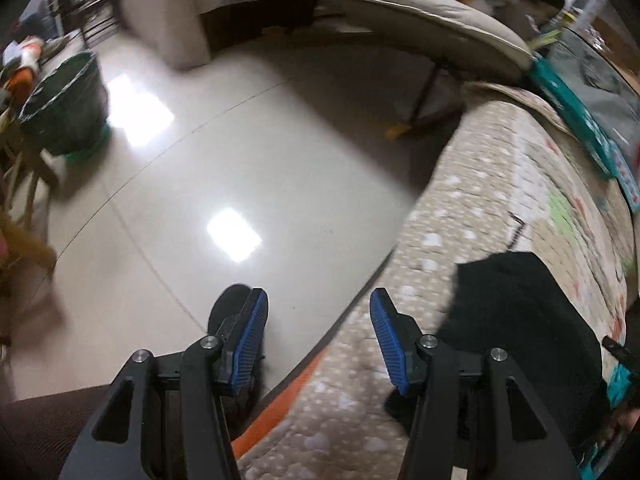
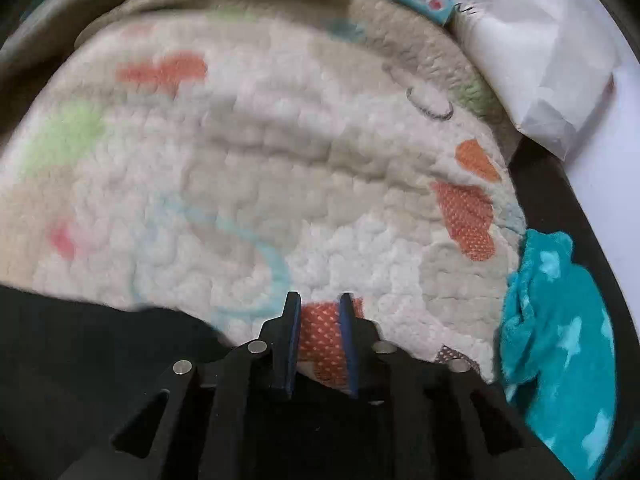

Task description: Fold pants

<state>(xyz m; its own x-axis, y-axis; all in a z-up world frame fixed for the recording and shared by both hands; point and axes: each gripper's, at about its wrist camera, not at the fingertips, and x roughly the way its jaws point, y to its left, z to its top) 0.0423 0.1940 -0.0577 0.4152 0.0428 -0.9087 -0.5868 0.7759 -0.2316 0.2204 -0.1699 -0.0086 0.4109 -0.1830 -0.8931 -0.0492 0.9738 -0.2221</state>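
The black pants (image 1: 520,312) lie on a cream patterned blanket (image 1: 480,200) that covers a bed. My left gripper (image 1: 319,300) hangs open over the blanket's edge, half above the floor. The pants are to its right and nothing is between its blue pads (image 1: 252,332). In the right wrist view the pants (image 2: 100,344) spread across the lower left and run under my right gripper (image 2: 319,308). Its jaws stand narrowly apart. An orange dotted patch of the blanket (image 2: 280,160) shows through the gap, and I see no cloth pinched at the tips.
A shiny tiled floor (image 1: 240,140) lies left of the bed, with a dark green bin (image 1: 64,100) and wooden chair legs (image 1: 24,232). A beige cushioned seat (image 1: 400,12) stands behind. A teal fleece (image 2: 560,340) and a white bag (image 2: 532,60) sit at the blanket's right.
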